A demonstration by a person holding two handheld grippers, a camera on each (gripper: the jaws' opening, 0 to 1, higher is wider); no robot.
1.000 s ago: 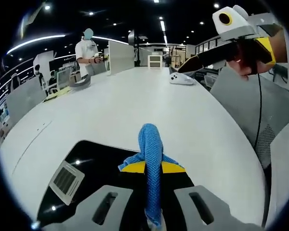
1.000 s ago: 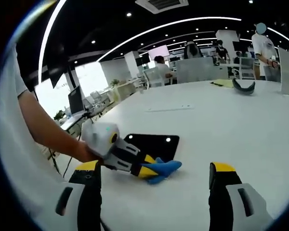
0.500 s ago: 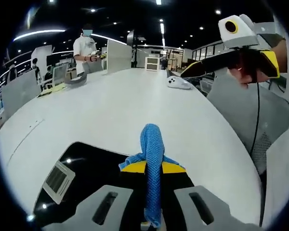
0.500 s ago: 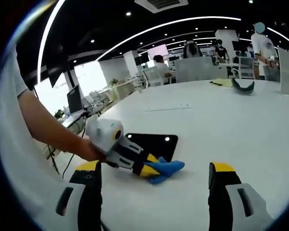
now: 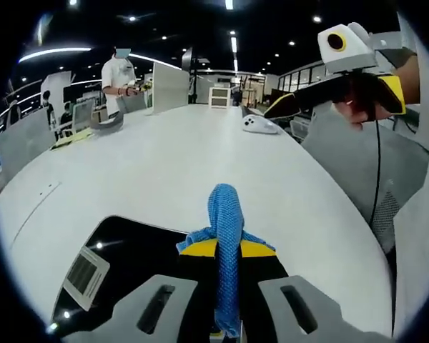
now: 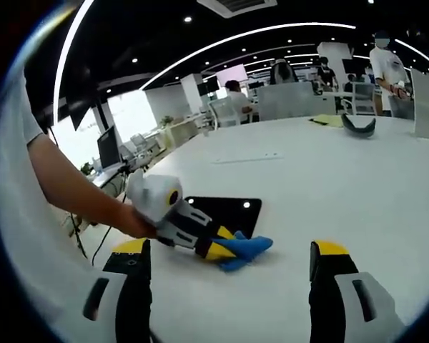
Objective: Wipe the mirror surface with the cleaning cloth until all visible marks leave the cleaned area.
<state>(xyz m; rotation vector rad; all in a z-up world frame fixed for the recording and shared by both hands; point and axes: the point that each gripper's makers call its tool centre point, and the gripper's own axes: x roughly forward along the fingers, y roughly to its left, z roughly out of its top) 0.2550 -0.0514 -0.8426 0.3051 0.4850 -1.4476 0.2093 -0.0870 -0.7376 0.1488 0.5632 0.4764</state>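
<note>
Gripping the blue cleaning cloth (image 5: 224,236) between its yellow-tipped jaws, my left gripper (image 5: 227,250) is closed tight on the fabric, which stands up in a rolled fold between the tips and spreads a little to either side. Just under and to the left of those tips lies the mirror (image 5: 121,268), a dark rectangular sheet flat on the white table (image 5: 164,164), reflecting ceiling lights and a vent grille; the cloth sits at the mirror's near right edge, touching it as far as I can tell. My right gripper (image 6: 229,259) hangs with its jaws spread wide and nothing between them, well apart from the mirror. From the right gripper view I see the left gripper's body, held by a hand (image 6: 132,223), pressing the cloth down at the mirror's corner. Farther off on the table rest a white mouse-like object (image 5: 259,125), a dark curved item (image 6: 359,126) and a yellow sheet (image 6: 327,120). A person (image 5: 119,77) stands beyond the table's far end beside a white partition (image 5: 170,86).
</note>
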